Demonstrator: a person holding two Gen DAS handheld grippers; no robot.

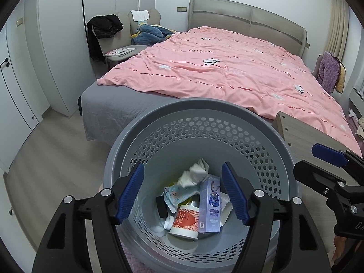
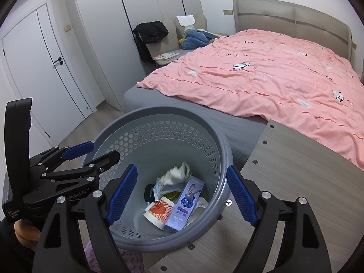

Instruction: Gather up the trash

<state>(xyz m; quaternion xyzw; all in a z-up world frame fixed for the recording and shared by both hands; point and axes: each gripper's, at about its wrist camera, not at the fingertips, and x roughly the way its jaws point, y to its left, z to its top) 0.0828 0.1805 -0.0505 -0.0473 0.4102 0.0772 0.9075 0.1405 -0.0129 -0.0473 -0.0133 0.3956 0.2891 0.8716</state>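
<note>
The left hand-held gripper (image 1: 183,190) is hanging over the grey basket (image 1: 157,122), and its two blue fingers (image 1: 129,195) are standing wide apart with nothing between them. The right hand-held gripper (image 2: 182,196) is pointing down into the same basket (image 2: 218,145) from the other side, and its jaws are standing apart and empty too. The trash is lying at the bottom of the basket, right below both hand-held grippers. A crumpled white tissue (image 1: 196,173) is sitting on top of the pile; in the right wrist view it looks blurry, so it may be falling. Beside it a purple box with a rabbit picture (image 1: 210,204) is leaning on a white jar with a red label (image 1: 185,221). A blue wrapper (image 1: 176,193) is lying next to them. The basket is standing near a wooden table (image 2: 295,170), at the foot of a bed with a pink blanket (image 1: 227,68).
</note>
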